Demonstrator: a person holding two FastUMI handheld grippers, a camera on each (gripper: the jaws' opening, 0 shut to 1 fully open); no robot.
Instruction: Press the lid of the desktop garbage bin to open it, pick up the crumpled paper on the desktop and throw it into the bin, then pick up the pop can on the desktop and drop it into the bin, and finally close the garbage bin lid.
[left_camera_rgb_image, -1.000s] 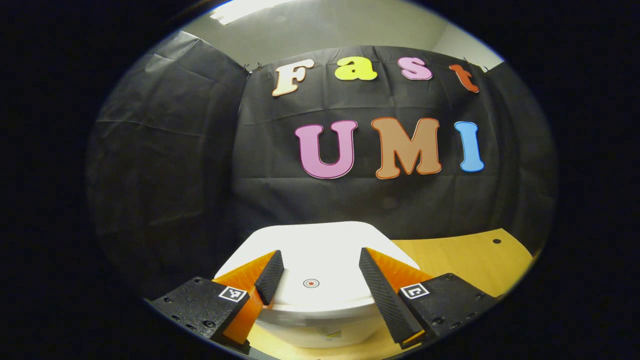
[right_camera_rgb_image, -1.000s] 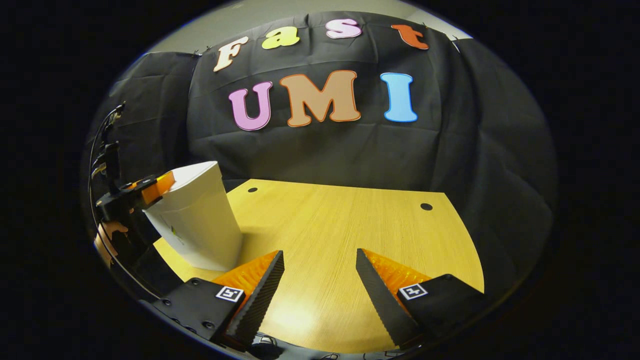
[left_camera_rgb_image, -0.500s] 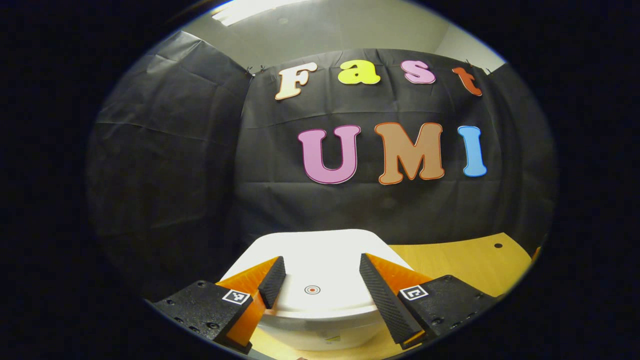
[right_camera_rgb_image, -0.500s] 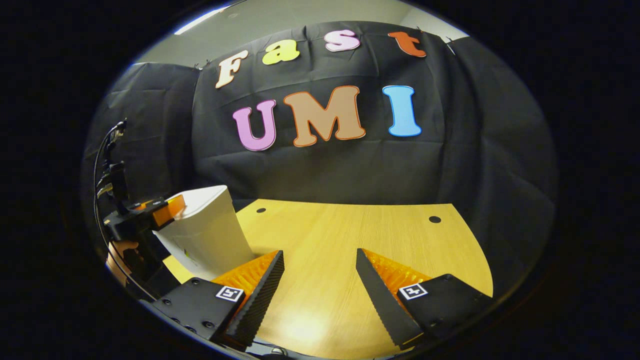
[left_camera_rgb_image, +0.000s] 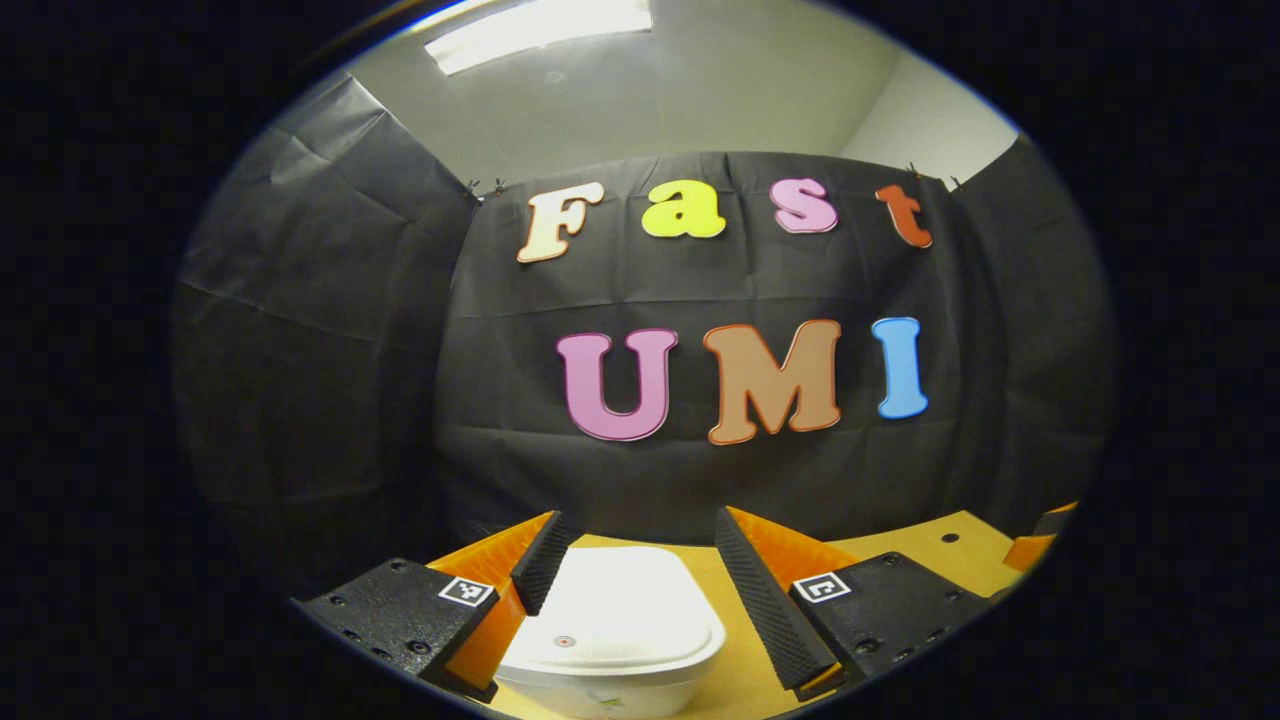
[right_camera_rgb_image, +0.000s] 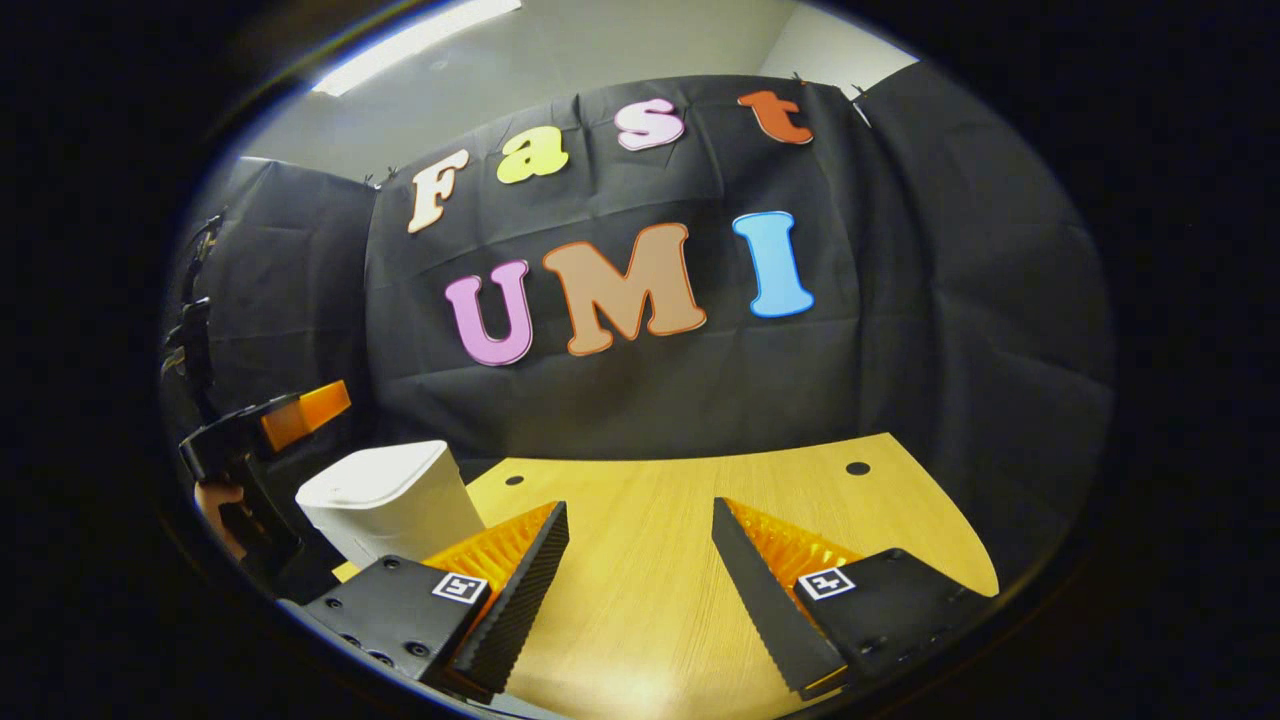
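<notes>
Wooden desktop (right_camera_rgb_image: 650, 560), bin (left_camera_rgb_image: 610, 630) at left edge, lid shut. Both grippers (left_camera_rgb_image: 630, 580) (right_camera_rgb_image: 640, 570) spread apart, holding nothing. Could nudge bin off if bumped.

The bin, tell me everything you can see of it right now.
The bin is a small white container, plastic by its look, with rounded corners and walls that narrow toward the base. Its lid is shut and flat, with a small round mark near the front. It stands upright on the wooden table, at its left side near the black cloth. The left gripper hangs open above it, not touching.
</notes>
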